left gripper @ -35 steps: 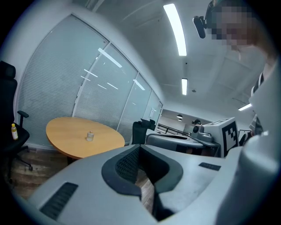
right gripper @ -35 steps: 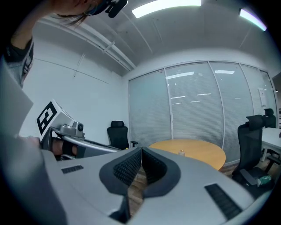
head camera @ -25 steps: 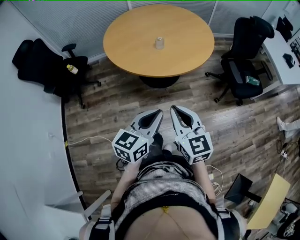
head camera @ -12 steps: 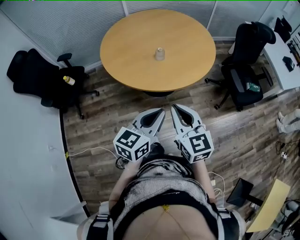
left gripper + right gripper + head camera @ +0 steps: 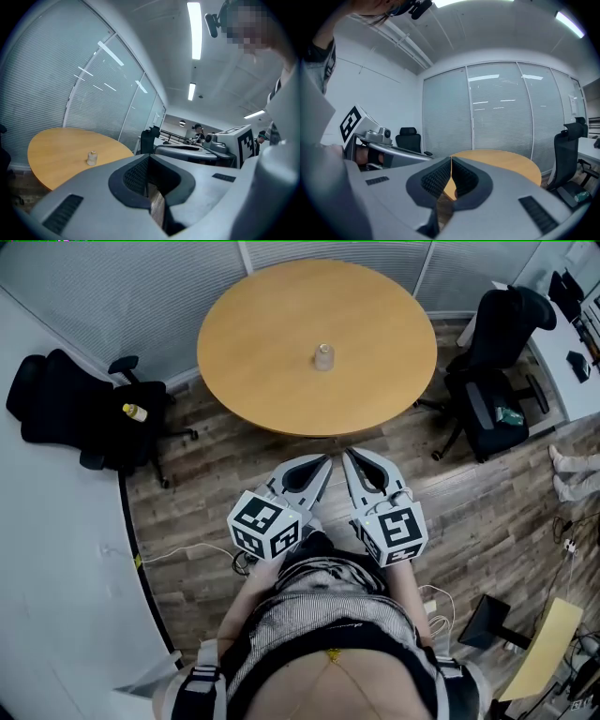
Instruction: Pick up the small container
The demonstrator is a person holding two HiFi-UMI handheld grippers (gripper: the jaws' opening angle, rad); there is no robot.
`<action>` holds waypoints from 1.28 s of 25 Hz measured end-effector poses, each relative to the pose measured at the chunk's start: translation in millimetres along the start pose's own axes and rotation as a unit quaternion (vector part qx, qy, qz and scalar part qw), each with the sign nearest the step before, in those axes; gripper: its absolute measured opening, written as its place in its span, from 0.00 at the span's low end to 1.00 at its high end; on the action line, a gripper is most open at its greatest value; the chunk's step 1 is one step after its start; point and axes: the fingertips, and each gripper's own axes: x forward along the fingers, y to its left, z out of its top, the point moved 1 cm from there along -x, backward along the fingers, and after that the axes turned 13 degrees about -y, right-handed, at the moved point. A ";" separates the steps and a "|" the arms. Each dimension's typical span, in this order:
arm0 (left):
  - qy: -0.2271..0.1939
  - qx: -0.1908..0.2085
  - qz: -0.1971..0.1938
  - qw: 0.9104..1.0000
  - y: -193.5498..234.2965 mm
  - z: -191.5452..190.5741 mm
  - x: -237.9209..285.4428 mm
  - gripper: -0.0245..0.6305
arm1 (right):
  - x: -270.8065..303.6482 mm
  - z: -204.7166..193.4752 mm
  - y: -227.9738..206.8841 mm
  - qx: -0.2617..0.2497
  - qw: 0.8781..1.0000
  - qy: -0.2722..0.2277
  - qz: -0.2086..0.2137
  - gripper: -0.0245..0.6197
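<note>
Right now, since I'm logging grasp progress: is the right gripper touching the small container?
Apart. The head view shows the small container alone on the table, with tabletop and floor between it and the right gripper.

Pretty standard office corner here. Round wooden tabletop (image 5: 281, 334) sitting on a grey-brown wood-plank floor (image 5: 216, 474). Behind it are frosted glass partitions (image 5: 141, 287) with horizontal blinds. One black office chair (image 5: 66, 409) is off to the left by a plain white wall (image 5: 56, 568), and another black chair (image 5: 497, 352) stands on the right beside a white desk (image 5: 572, 381). Long strip lights (image 5: 194, 30) run along the white ceiling, all lit.
</note>
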 end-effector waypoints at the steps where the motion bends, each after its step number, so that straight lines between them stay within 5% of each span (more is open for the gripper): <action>1: 0.001 -0.001 -0.002 1.000 2.6 -0.3 0.9 0.04 | 2.7 -1.0 0.2 -0.001 1.000 0.002 0.000 0.07; 23: 0.006 -0.016 0.011 1.000 41.1 -3.9 -16.8 0.04 | 36.8 -14.6 20.5 0.006 1.000 0.025 0.006 0.07; 32: 0.001 -0.016 0.029 0.999 54.0 2.0 26.3 0.04 | 54.5 -14.1 -18.0 0.005 0.999 0.029 0.021 0.07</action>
